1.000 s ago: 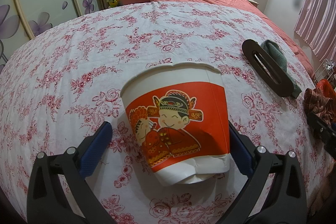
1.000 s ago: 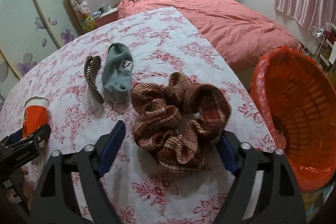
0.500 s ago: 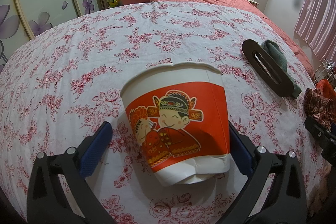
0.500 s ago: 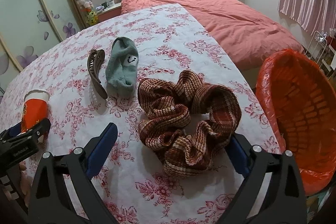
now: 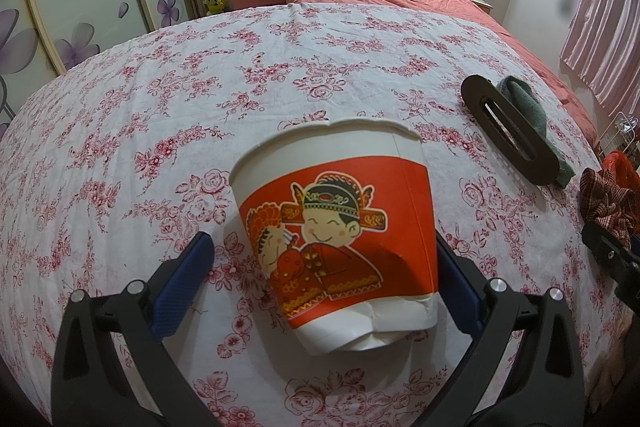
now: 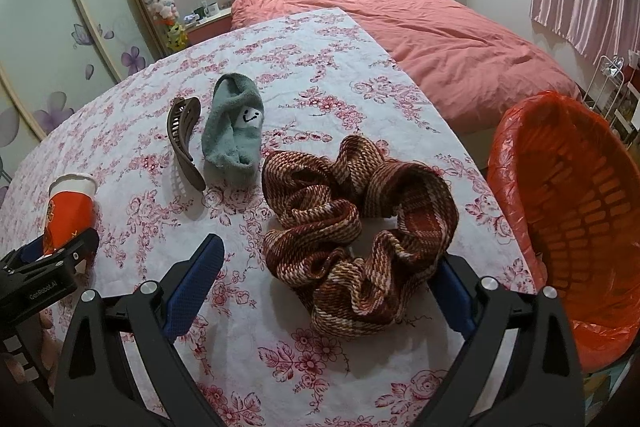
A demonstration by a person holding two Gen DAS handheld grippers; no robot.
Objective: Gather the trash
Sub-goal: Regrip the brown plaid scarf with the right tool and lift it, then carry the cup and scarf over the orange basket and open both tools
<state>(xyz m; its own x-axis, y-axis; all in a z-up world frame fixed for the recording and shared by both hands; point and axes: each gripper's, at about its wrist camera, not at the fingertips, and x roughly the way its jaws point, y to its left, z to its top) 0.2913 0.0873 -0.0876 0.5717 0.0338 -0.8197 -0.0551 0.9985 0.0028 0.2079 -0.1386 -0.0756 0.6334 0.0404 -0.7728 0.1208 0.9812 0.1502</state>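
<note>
Left gripper (image 5: 320, 267), jaws spread wide, brackets the dented red-and-white paper cup w/ cartoon print (image 5: 340, 231) on the floral-print cloth (image 5: 160, 115); right pad looks to touch the cup, left pad is clear of it. Right gripper (image 6: 328, 287), also wide, straddles the brown plaid fabric scrunchie (image 6: 356, 227) w/o gripping it. Beyond the scrunchie we see a grey-green fuzzy sock (image 6: 234, 131) beside a brown plastic hair claw (image 6: 184, 139); right of the scrunchie, off the cloth's edge, sits the orange bag-lined basket (image 6: 576, 211).
</note>
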